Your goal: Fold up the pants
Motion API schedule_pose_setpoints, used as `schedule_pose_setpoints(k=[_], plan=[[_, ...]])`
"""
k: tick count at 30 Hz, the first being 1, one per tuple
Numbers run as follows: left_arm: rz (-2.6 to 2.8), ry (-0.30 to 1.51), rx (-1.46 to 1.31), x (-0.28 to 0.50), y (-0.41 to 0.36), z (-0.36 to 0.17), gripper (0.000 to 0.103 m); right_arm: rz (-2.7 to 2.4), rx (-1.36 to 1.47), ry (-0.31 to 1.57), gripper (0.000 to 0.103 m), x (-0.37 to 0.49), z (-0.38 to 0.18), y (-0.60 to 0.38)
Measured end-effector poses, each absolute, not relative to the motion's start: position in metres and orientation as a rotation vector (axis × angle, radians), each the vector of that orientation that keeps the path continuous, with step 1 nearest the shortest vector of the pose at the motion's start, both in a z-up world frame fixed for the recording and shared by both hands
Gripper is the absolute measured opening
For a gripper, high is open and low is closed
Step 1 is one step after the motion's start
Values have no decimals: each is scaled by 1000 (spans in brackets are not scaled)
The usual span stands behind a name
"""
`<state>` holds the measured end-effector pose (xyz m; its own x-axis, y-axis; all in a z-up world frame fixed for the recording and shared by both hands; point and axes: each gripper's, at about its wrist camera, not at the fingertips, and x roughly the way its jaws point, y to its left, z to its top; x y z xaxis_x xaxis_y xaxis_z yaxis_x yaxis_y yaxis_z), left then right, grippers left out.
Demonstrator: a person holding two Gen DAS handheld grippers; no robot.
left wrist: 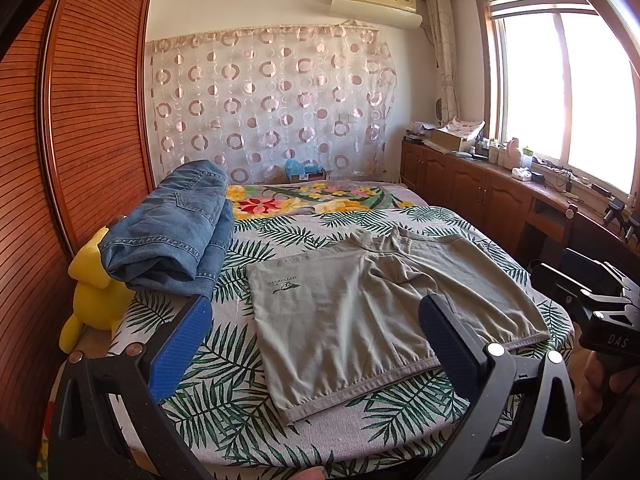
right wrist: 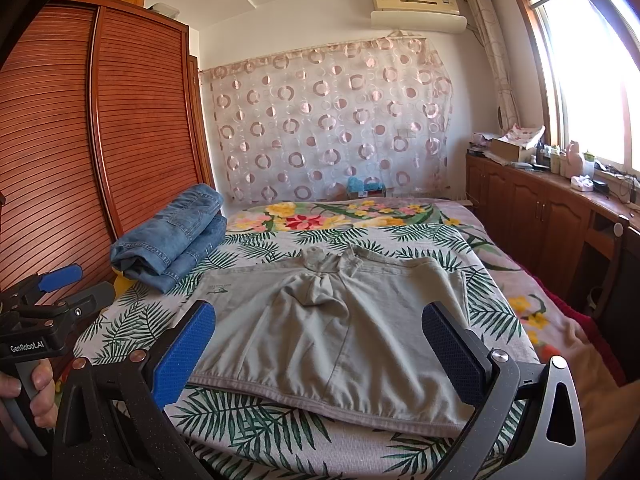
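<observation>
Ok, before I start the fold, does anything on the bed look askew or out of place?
Mostly tidy. The grey pants lie spread on the leaf-print sheet, but the fabric is bunched and wrinkled around the crotch, so they are not flat. The folded jeans sit at the bed's edge. Both hand-held grippers are open, holding nothing.

Folded blue jeans [left wrist: 172,236] lie at the bed's [left wrist: 224,412] left edge, touching a yellow plush toy [left wrist: 94,292]. Behind stand a slatted wooden wardrobe [left wrist: 92,100], ring-patterned curtain [left wrist: 272,100], air conditioner [left wrist: 376,0] and cluttered cabinets [left wrist: 472,188].
</observation>
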<state>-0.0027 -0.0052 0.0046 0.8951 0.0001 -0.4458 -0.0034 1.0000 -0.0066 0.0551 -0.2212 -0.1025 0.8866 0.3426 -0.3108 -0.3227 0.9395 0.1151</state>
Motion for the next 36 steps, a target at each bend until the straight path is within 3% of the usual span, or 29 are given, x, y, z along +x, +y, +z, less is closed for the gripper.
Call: schedule_pose_setpoints(k=[25, 36], plan=[[-3, 466, -9, -5, -9, 15, 103, 348, 62, 333, 103, 52, -102, -220], [-39, 560, -24, 12, -3, -12, 103, 332, 68, 359, 103, 62, -107, -226]])
